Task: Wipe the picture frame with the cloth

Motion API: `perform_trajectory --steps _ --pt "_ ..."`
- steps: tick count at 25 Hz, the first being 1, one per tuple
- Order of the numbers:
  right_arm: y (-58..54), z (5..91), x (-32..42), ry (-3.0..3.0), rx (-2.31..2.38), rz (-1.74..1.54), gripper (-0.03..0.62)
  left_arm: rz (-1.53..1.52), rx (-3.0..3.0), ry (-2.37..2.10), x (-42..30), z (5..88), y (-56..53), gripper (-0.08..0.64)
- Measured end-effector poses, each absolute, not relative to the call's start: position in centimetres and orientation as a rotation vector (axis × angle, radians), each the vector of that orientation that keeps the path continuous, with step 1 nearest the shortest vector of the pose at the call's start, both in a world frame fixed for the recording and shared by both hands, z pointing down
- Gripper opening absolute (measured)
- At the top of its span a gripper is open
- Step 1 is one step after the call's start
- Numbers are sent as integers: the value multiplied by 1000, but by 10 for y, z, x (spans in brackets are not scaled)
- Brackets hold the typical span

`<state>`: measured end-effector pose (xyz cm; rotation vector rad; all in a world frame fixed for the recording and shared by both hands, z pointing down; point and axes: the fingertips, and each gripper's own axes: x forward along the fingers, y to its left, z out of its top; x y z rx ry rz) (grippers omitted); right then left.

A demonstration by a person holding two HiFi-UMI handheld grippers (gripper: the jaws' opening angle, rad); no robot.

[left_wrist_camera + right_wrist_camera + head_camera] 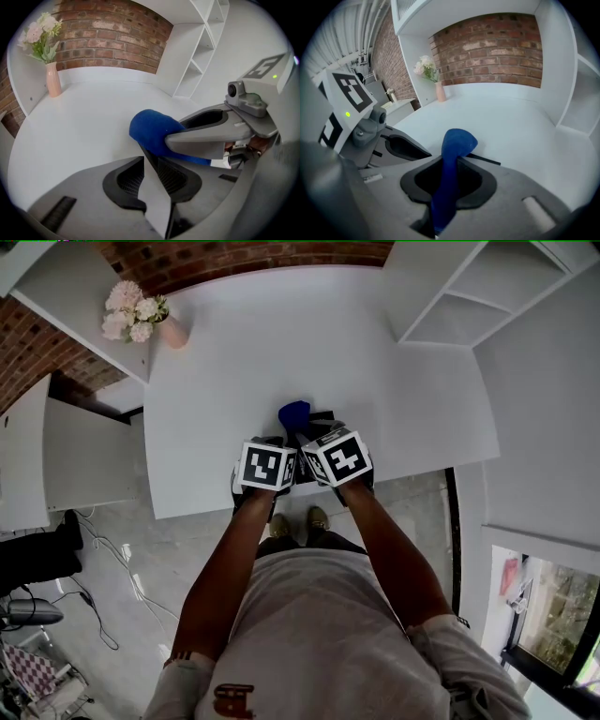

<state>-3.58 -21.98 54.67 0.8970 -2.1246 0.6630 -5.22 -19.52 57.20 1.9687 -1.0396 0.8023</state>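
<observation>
1. Left gripper (149, 164) clamps the thin grey-white picture frame (154, 197) edge-on, at the white table's (281, 334) near edge.
2. Right gripper (450, 164), just right of it, pinches the blue fabric cloth (457, 140).
3. Cloth lies against the frame's far end; the stroke probably runs along that edge.

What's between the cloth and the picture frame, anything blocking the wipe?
Nothing visible. The right gripper is shut on the blue cloth, whose bunched end sits right at the far edge of the picture frame clamped in the left gripper. Whether they touch can't be told.

free: far half of table (281, 343) | obstacles: vase (172, 332) far-left corner, shelves (461, 298) far-right
</observation>
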Motion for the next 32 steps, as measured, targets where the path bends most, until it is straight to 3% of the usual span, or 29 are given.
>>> perform_trajectory --steps 22,32 --pt "-236 547 49 -2008 1037 710 72 754 1944 -1058 -54 572 -195 87" --pt "-218 509 0 -2200 1000 814 72 734 1942 -1051 -54 571 -195 87"
